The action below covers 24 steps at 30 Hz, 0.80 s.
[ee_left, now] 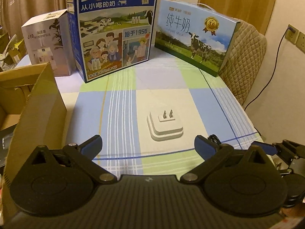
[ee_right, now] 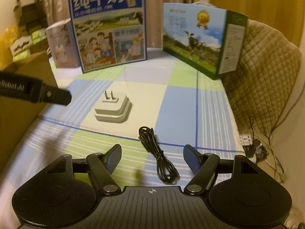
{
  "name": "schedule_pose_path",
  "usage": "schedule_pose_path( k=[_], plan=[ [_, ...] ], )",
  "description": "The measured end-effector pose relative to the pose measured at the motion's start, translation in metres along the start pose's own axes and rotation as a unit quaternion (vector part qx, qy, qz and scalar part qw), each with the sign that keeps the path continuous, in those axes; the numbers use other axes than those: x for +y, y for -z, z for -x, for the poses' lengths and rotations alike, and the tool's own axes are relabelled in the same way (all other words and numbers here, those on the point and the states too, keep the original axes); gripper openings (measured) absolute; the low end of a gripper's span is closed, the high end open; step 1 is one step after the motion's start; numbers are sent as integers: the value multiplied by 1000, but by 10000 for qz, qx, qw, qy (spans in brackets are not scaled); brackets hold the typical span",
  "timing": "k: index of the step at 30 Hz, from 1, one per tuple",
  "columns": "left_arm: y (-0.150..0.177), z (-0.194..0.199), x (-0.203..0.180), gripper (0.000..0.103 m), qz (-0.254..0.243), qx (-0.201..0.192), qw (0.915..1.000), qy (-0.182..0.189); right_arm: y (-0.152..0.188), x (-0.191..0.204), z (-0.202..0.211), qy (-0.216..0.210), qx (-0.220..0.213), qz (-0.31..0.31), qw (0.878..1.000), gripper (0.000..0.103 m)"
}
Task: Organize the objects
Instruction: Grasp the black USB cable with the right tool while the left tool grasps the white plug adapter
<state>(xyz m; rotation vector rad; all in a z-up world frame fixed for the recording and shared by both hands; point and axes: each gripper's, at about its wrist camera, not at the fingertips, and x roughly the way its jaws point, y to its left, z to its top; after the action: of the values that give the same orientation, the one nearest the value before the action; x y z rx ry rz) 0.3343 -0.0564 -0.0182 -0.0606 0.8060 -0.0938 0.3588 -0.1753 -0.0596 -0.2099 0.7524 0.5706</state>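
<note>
— Grippers?
— My left gripper [ee_left: 148,144] and right gripper [ee_right: 152,155] both gape wide, empty.
— Things?
— White plug adapter [ee_left: 164,126] at twelve o'clock on the tabletop [ee_left: 209,103]; black cable [ee_right: 159,155] between my right jaws, untouched.
— Containers?
— Cardboard box [ee_left: 38,103] at nine, cut off, contents hidden.

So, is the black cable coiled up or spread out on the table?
Coiled up. The black cable lies as a narrow bundle of loops, pinched at its middle, on the checked tablecloth, in front of the open right gripper.
</note>
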Motion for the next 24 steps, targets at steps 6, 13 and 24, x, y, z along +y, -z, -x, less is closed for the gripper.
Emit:
schedule_pose_path(
  k=[6, 13, 24],
  plan=[
    [-3, -19, -3, 101, 52, 99, 9999, 46, 5, -3, -31, -29, 250, 324, 9992, 45],
    [-2, -44, -4, 101, 63, 178, 9998, 67, 8, -11, -40, -96, 407, 193, 9989, 12],
    [-5, -85, -10, 101, 108, 142, 9997, 149, -10, -31, -30, -20, -213, -712, 9972, 12]
  ],
)
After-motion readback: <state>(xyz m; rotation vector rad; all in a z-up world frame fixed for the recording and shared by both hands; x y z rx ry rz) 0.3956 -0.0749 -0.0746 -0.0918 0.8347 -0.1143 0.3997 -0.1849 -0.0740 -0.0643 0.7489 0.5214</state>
